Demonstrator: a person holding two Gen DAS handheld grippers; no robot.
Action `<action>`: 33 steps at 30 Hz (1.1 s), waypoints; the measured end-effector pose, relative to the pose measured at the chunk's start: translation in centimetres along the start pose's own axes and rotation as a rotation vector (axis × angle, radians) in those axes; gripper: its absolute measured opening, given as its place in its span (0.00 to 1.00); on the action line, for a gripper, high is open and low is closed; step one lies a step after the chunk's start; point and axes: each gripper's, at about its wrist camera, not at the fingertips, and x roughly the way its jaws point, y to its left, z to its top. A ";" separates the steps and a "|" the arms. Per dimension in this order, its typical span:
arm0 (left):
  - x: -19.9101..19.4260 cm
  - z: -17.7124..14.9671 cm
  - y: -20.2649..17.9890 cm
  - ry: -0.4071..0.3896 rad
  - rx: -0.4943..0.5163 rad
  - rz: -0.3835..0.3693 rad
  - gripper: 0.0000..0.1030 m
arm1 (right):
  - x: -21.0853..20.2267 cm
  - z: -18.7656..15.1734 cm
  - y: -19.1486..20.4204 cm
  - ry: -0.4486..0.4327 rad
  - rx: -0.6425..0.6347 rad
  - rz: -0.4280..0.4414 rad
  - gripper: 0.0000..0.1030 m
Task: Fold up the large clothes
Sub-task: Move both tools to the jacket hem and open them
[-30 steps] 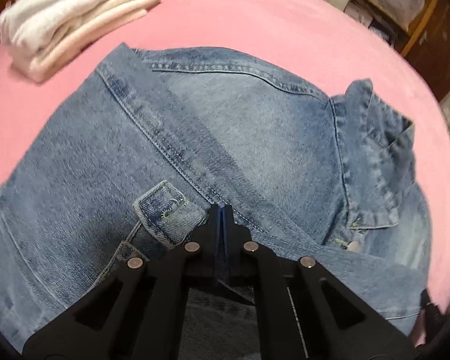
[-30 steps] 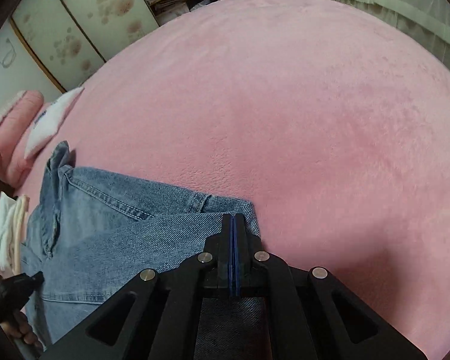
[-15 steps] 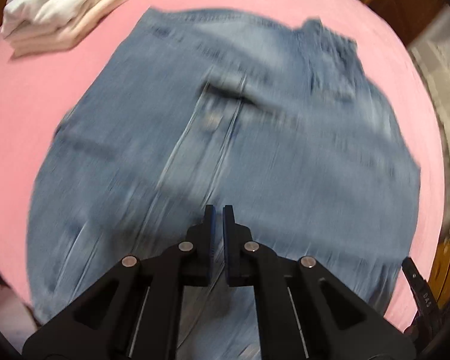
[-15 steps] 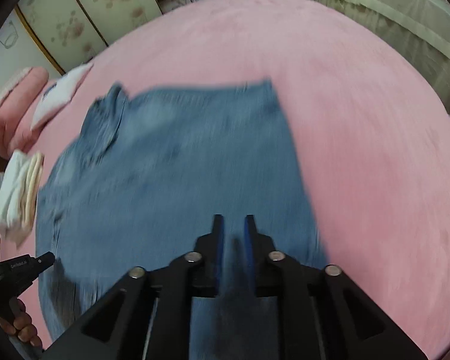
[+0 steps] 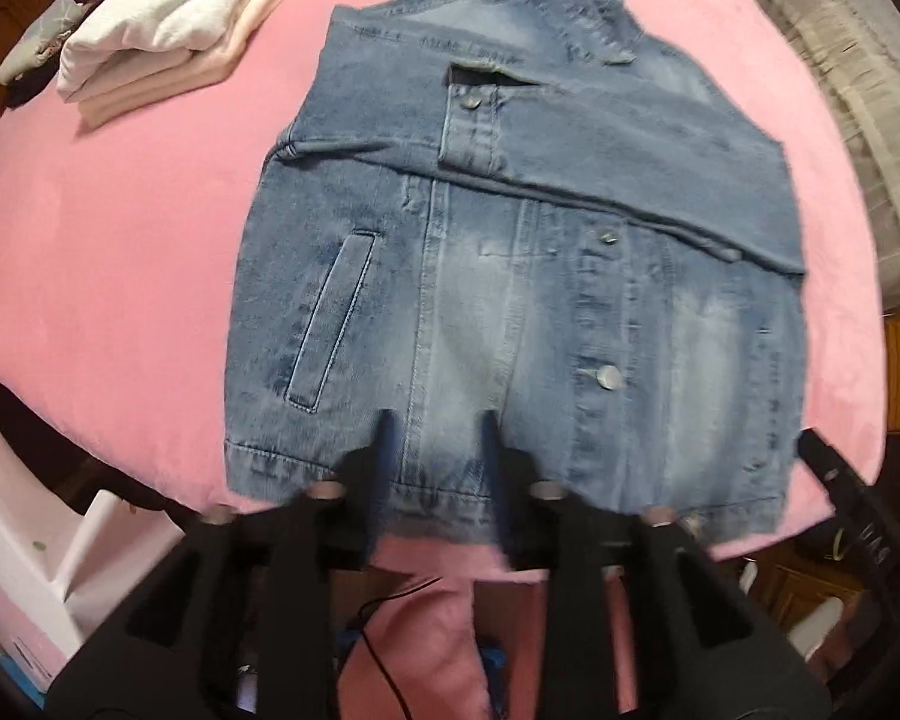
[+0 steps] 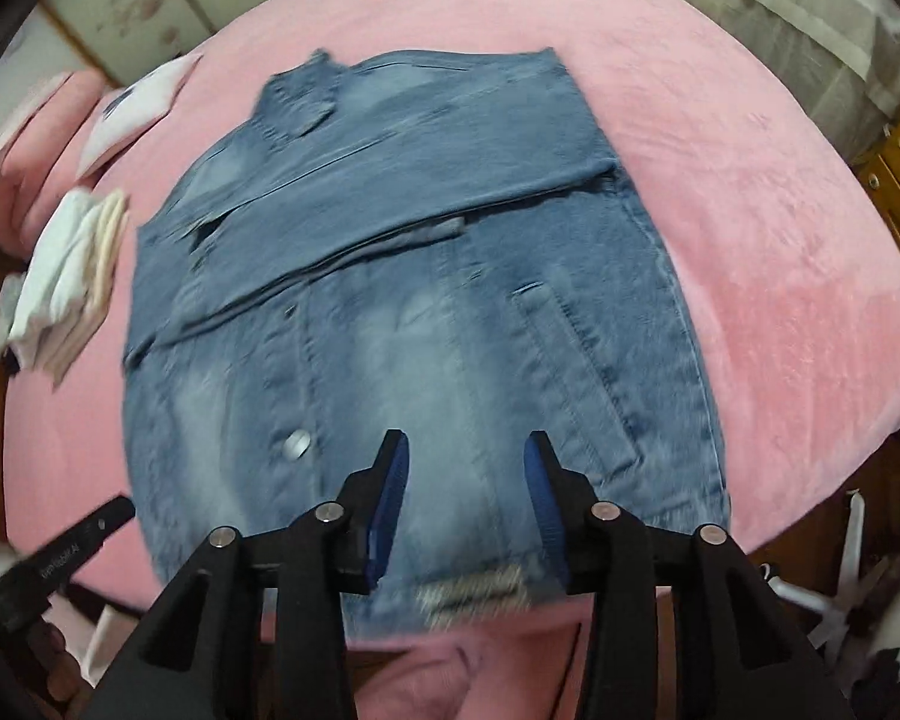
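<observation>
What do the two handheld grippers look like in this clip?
Both are matte black plastic with angular, triangular cut-out arms and silver pivot bolts. The right gripper has blue ribbed pads inside its jaws; the left gripper is blurred, showing dark blue inner faces. A thin black cable runs beneath the left one.

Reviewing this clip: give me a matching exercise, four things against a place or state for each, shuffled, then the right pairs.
Things:
1. denim jacket
2. folded white clothes
3. left gripper
4. pink blanket

Places or states:
A. stacked beside the jacket, near the bed's far edge
B. fingers apart, nothing between them
C. spread flat, sleeves folded across the chest
D. covers the bed under everything

Pairs: 1-C, 2-A, 3-B, 4-D
</observation>
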 end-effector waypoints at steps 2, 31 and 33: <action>-1.7 -0.1 0.1 -0.039 0.014 -0.016 0.50 | -2.3 -0.2 0.7 -0.003 -0.025 0.000 0.58; 1.7 -6.0 7.2 -0.041 -0.024 0.051 0.55 | -4.2 -6.2 -4.7 -0.042 -0.019 0.017 0.80; 2.6 -6.3 9.0 -0.052 -0.078 0.044 0.55 | -3.0 -7.0 -7.1 -0.050 -0.011 0.006 0.80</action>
